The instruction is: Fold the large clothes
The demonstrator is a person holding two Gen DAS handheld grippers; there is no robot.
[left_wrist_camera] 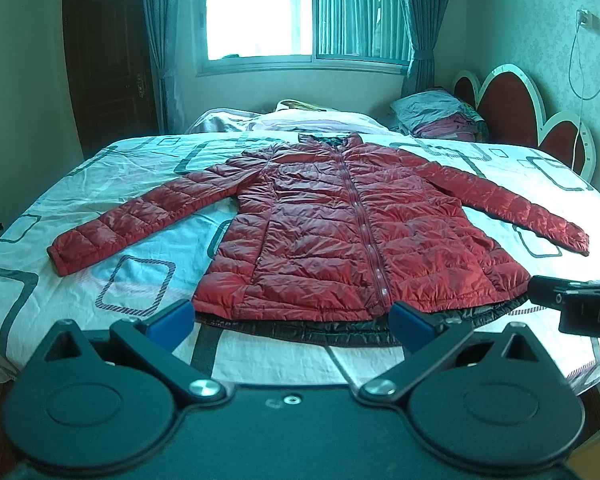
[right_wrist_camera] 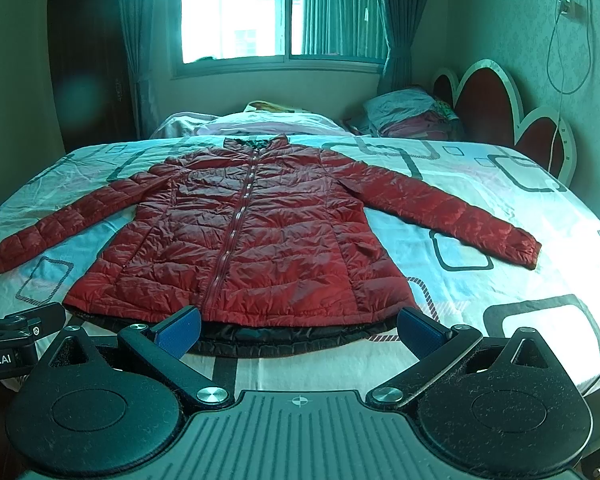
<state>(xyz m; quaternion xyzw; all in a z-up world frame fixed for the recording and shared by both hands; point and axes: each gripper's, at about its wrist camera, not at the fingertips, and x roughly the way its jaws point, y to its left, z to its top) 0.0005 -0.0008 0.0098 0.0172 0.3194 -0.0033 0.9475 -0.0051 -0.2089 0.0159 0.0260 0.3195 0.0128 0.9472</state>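
A red quilted puffer jacket (left_wrist_camera: 340,236) lies flat on the bed, front up, zipped, collar toward the window, both sleeves spread out to the sides. Its black lining shows along the near hem. It also shows in the right wrist view (right_wrist_camera: 252,240). My left gripper (left_wrist_camera: 292,324) is open and empty, its blue pads (left_wrist_camera: 170,322) just short of the hem. My right gripper (right_wrist_camera: 298,330) is open and empty, also at the near hem. The right gripper's body shows at the right edge of the left wrist view (left_wrist_camera: 580,304).
The bed (left_wrist_camera: 100,208) has a white sheet with grey and blue square patterns. Folded bedding and pillows (left_wrist_camera: 436,116) are piled at the far side by a red headboard (left_wrist_camera: 512,108). A window with curtains (left_wrist_camera: 300,12) is behind. A cable (left_wrist_camera: 580,80) hangs on the right wall.
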